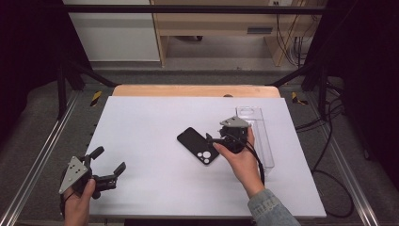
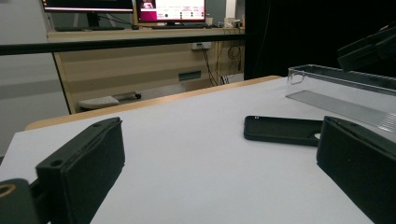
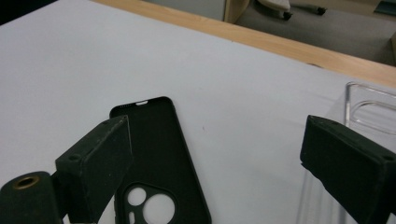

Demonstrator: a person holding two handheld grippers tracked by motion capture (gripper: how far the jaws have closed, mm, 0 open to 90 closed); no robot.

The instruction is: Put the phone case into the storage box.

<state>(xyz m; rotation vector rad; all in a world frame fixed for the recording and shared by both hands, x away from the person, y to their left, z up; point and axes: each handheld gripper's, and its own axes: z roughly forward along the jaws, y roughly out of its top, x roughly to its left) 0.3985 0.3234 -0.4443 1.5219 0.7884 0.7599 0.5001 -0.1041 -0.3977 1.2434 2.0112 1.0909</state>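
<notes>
A black phone case (image 1: pixel 198 146) lies inside-up on the white table (image 1: pixel 150 122), its camera cut-outs toward the near side. To its right lies a clear phone case (image 1: pixel 259 134). My right gripper (image 1: pixel 227 134) hovers open over the gap between the two cases. In the right gripper view its jaws (image 3: pixel 219 158) stand wide, the black case (image 3: pixel 159 140) by the left jaw and the clear case (image 3: pixel 373 109) by the right one, nothing gripped. My left gripper (image 1: pixel 110 160) rests open at the near left corner; in its own view (image 2: pixel 219 172) it faces the black case (image 2: pixel 280 129) and the clear case (image 2: pixel 341 88).
The table's wooden far edge (image 1: pixel 195 90) borders a floor with desks and cables behind. Metal rails (image 1: pixel 42 150) run along both sides of the table. The right gripper (image 2: pixel 369 49) shows at the upper right of the left gripper view.
</notes>
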